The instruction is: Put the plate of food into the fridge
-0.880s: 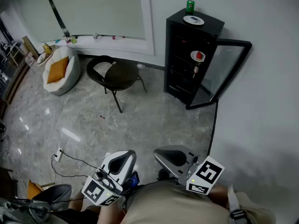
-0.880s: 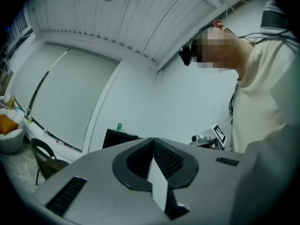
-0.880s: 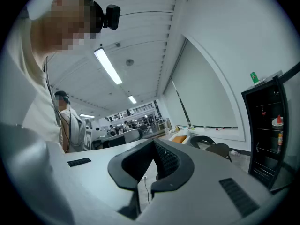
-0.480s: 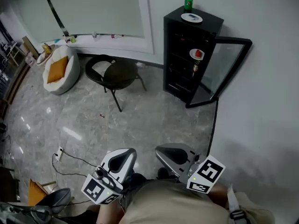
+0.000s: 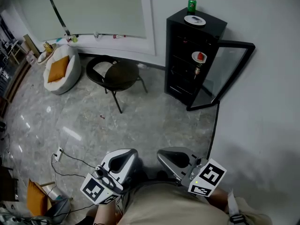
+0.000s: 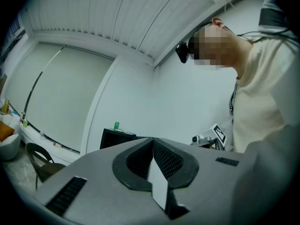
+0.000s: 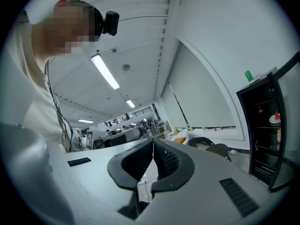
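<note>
Left gripper (image 5: 121, 159) and right gripper (image 5: 174, 157) are both closed tight on nothing. The left gripper view catches only the fridge (image 5: 209, 27) top and the can (image 5: 191, 5). The head and right gripper views look inside the open fridge, where the plate of food (image 5: 199, 56) sits on a shelf. A second plate (image 5: 194, 19) lies on top.

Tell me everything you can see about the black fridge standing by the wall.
The tall, narrow black fridge stands upright on the grey marbled floor, backed against the white wall. Its glass-panelled door hangs open to the right, showing dark shelves. One shelf holds a white plate with something red; a small bottle stands on the shelf below. On its flat top rest a green can and a second white plate.
</note>
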The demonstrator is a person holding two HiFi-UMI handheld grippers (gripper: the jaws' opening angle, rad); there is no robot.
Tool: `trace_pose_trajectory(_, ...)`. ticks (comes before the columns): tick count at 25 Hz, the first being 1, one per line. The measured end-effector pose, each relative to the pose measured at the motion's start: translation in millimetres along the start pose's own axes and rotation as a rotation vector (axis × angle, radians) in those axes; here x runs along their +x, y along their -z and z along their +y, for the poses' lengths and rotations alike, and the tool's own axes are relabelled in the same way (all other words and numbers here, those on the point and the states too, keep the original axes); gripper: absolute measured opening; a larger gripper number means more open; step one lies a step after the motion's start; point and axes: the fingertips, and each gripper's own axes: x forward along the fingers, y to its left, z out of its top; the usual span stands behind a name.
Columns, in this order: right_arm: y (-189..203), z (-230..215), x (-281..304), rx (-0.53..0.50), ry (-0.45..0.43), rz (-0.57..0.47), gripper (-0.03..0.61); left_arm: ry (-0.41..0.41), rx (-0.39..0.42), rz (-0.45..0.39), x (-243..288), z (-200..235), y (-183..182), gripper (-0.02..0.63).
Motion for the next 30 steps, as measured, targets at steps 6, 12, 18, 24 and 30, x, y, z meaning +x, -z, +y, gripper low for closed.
trace_pose_trajectory(6, -6, -17, 11, 0.004, 0.036, 0.006, 0.02, 0.053, -0.002, -0.009, 21, 18, -2, 0.009)
trace_pose_trajectory(12, -7, -40, 46, 0.017, 0.073, 0.022, 0.02, 0.089, -0.017, 0.017, 26, 60, 2, 0.009)
trace_pose_trajectory(18, -19, -56, 102, 0.006, 0.084, 0.018, 0.02, 0.103, -0.029, 0.021, 20, 120, -7, 0.009)
trace_pose_trajectory(24, -27, -78, 147, -0.006, 0.132, 0.035, 0.02, 0.166, -0.018, -0.002, 29, 173, -19, 0.009)
trace_pose_trajectory(30, -31, -97, 187, -0.026, 0.192, 0.058, 0.02, 0.219, -0.055, -0.02, 32, 216, -18, 0.009)
